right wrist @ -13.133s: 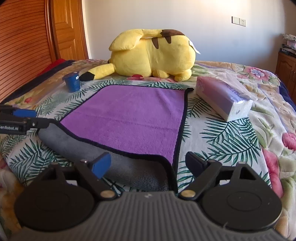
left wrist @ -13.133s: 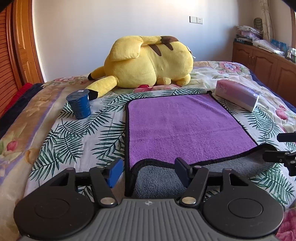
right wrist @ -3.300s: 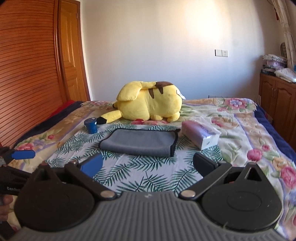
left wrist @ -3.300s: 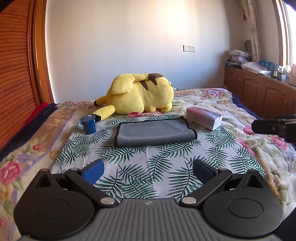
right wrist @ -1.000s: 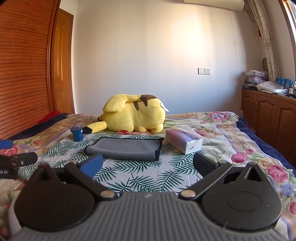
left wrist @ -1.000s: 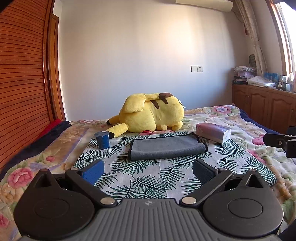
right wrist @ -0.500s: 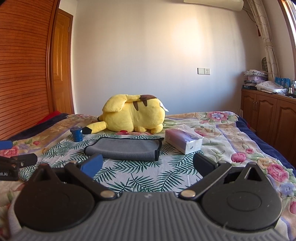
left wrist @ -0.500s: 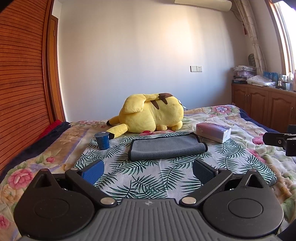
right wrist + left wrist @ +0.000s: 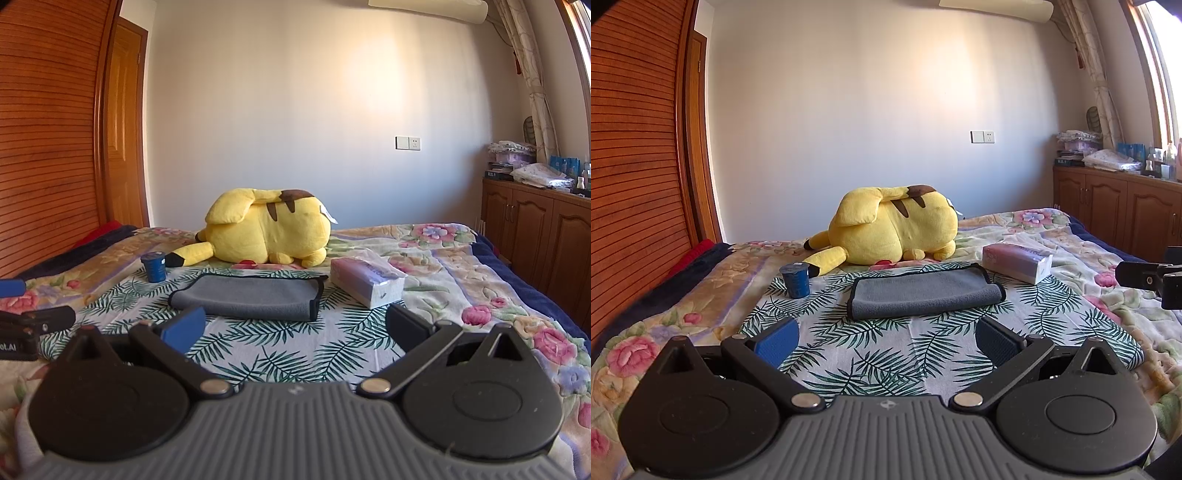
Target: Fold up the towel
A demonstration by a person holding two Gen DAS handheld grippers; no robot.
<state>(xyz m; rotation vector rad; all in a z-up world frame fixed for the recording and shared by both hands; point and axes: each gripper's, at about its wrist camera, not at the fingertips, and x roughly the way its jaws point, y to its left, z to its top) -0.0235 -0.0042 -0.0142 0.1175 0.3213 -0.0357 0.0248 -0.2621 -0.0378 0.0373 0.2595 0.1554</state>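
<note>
The towel (image 9: 925,292) lies folded on the bed, grey side out with a black hem, a narrow flat rectangle in front of the plush toy. It also shows in the right wrist view (image 9: 251,297). My left gripper (image 9: 886,339) is open and empty, held well back from the towel above the leaf-print sheet. My right gripper (image 9: 293,328) is open and empty, also well back from the towel. Each gripper shows at the edge of the other's view: the right one (image 9: 1148,278), the left one (image 9: 27,321).
A big yellow plush toy (image 9: 890,227) lies behind the towel. A blue cup (image 9: 795,280) stands to the towel's left, a tissue pack (image 9: 1017,263) to its right. A wooden wardrobe (image 9: 631,184) is on the left, wooden cabinets (image 9: 1115,218) on the right.
Since 13 s ago the towel went from spread purple side up to folded grey side out. Both grippers pulled back and up; over the last second almost nothing moved.
</note>
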